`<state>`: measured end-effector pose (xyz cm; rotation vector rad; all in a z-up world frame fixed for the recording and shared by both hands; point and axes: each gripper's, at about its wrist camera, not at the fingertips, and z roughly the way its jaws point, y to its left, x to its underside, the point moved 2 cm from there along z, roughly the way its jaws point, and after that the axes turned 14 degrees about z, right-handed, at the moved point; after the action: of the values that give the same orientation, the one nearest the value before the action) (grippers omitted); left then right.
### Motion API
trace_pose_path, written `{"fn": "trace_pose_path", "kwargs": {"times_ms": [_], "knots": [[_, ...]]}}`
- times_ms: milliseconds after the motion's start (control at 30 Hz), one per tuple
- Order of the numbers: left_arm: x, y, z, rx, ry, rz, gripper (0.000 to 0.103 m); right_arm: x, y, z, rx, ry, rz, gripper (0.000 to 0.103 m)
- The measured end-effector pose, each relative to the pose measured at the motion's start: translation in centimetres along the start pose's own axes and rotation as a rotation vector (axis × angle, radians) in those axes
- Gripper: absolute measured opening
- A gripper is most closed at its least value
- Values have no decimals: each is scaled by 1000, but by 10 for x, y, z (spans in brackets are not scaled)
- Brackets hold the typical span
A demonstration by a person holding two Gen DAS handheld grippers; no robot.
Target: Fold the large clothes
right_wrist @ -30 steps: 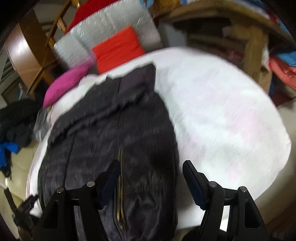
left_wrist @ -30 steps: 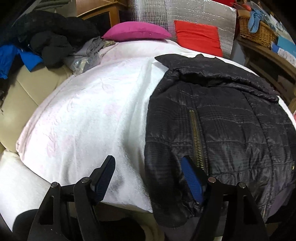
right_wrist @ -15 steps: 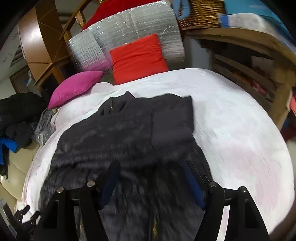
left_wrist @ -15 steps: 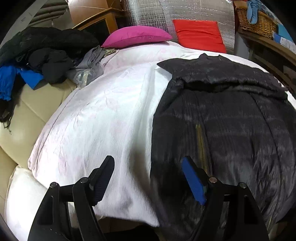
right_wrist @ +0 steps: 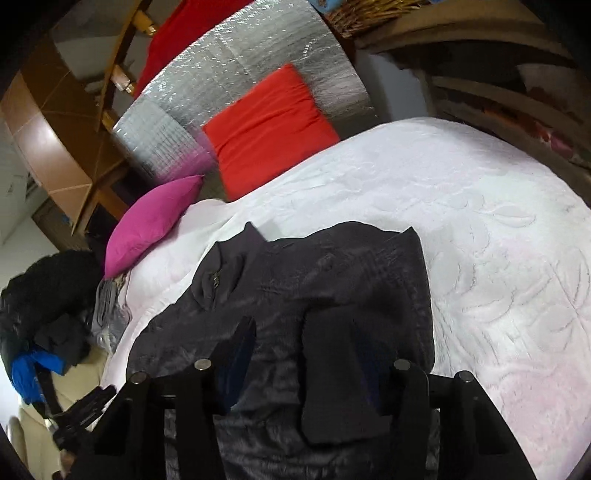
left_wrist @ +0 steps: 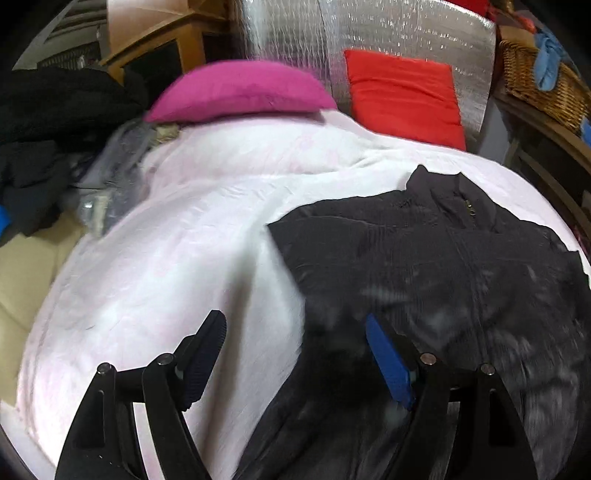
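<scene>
A black quilted jacket (left_wrist: pixel 461 280) lies zipped, front up, on the white bedspread (left_wrist: pixel 192 236), its collar (right_wrist: pixel 218 273) toward the pillows. My left gripper (left_wrist: pixel 293 321) hovers open over the jacket's left edge; one finger is above the bedspread, the blue-padded one above the dark fabric. My right gripper (right_wrist: pixel 303 332) is low over the jacket's right side with its jaws closing. A raised dark flap of the jacket (right_wrist: pixel 332 373) stands between them against the right finger. The left finger stays apart from it.
A magenta pillow (left_wrist: pixel 236 96) and a red cushion (left_wrist: pixel 402 96) lean on a silver foil panel (left_wrist: pixel 369 33) at the head. Dark and blue clothes (right_wrist: pixel 40 325) are heaped at the left. Wooden shelves and a wicker basket (left_wrist: pixel 543 88) stand at the right.
Both grippers have moved forward along the jacket toward its collar. The right jaws have narrowed, and a flap of the jacket now stands between them.
</scene>
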<state>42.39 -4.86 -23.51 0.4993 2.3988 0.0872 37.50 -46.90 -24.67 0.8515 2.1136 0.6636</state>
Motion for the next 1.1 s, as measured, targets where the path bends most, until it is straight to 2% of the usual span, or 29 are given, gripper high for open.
{"fn": "trace_pose_path", "kwargs": {"times_ms": [67, 133, 200, 300, 367, 400, 500, 600, 733, 867, 900, 1000, 1100], "knots": [[0, -8, 25, 16, 72, -4, 78, 0, -11, 20, 16, 72, 37, 55], [9, -16, 42, 35, 123, 10, 80, 5, -26, 45, 69, 163, 58, 48], [12, -16, 38, 31, 109, 13, 80, 6, -27, 46, 79, 157, 35, 46], [18, -8, 14, 50, 105, 16, 80, 7, -16, 24, 54, 149, 25, 48], [30, 0, -12, 66, 75, 9, 80, 12, -11, 1, 3, 146, 22, 60], [39, 4, -29, 70, 57, 19, 81, 14, -9, -8, -5, 137, 14, 66], [79, 15, -70, 77, 51, 65, 83, 32, -11, -46, -30, 126, -25, 67], [119, 30, -93, 118, 86, 59, 83, 55, -24, -75, -29, 149, -51, 67], [173, 48, -116, 209, 146, -14, 83, 87, -56, -114, -24, 171, -34, 67], [222, 38, -139, 308, 187, -52, 82, 126, -90, -148, -19, 188, 33, 68], [231, 32, -144, 336, 193, -51, 82, 142, -100, -153, -10, 218, 58, 68], [254, 12, -154, 383, 198, -33, 66, 178, -116, -160, 46, 293, 71, 68], [267, 1, -149, 413, 224, -49, 65, 207, -124, -161, 95, 351, 57, 68]]}}
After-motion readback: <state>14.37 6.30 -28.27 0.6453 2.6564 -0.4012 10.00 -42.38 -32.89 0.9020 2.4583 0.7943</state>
